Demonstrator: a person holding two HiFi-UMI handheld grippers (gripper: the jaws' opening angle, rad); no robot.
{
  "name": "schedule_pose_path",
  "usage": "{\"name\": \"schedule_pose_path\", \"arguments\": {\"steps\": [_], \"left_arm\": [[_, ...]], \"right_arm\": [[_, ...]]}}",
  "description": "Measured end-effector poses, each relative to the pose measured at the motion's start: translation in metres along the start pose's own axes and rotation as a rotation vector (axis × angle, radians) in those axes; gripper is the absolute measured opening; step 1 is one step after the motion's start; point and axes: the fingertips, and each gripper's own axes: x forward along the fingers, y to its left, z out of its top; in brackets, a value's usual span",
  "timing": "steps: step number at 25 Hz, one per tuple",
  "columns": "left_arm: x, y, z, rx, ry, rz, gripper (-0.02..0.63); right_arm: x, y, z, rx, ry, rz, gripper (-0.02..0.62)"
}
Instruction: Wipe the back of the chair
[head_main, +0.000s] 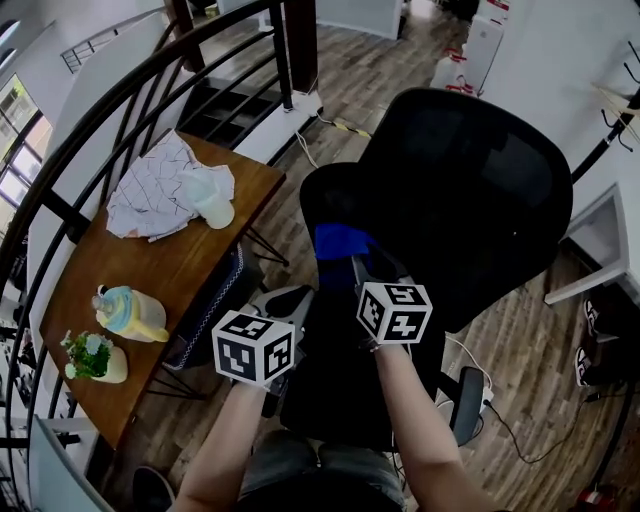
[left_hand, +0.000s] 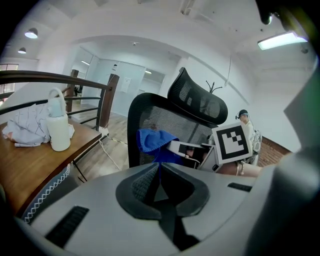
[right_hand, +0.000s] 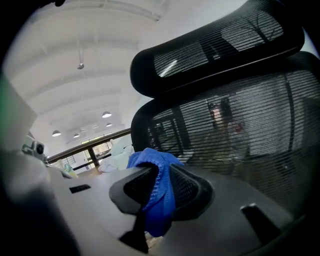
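A wooden table (head_main: 150, 275) at far left carries a crumpled cloth (head_main: 150, 190) and a white jug (head_main: 212, 200). Beside it, the left gripper (left_hand: 159, 166) has its jaws together with nothing between them, held short of the chair. The right gripper (right_hand: 161, 175) is clamped on a blue cloth (right_hand: 150, 159), which bunches out past the jaw tips. The cloth sits up against the black mesh chair back (head_main: 480, 190), near its left rim and below the headrest (right_hand: 215, 50).
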Motion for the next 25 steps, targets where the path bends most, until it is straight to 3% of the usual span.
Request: {"name": "schedule_pose_path", "arguments": {"steps": [10,25], "left_arm": [[0.025,-0.019,0.005,0.004,0.002,-0.009,0.021],[0.063,-0.074,0.001,0.041,0.041,-0.083,0.021]], "right_arm": [[-0.023,-0.045,0.001,0.017,-0.001,-0.049,0.094],[-0.074,-0.117,0.01,0.061,-0.043,-0.149,0.094]]}}
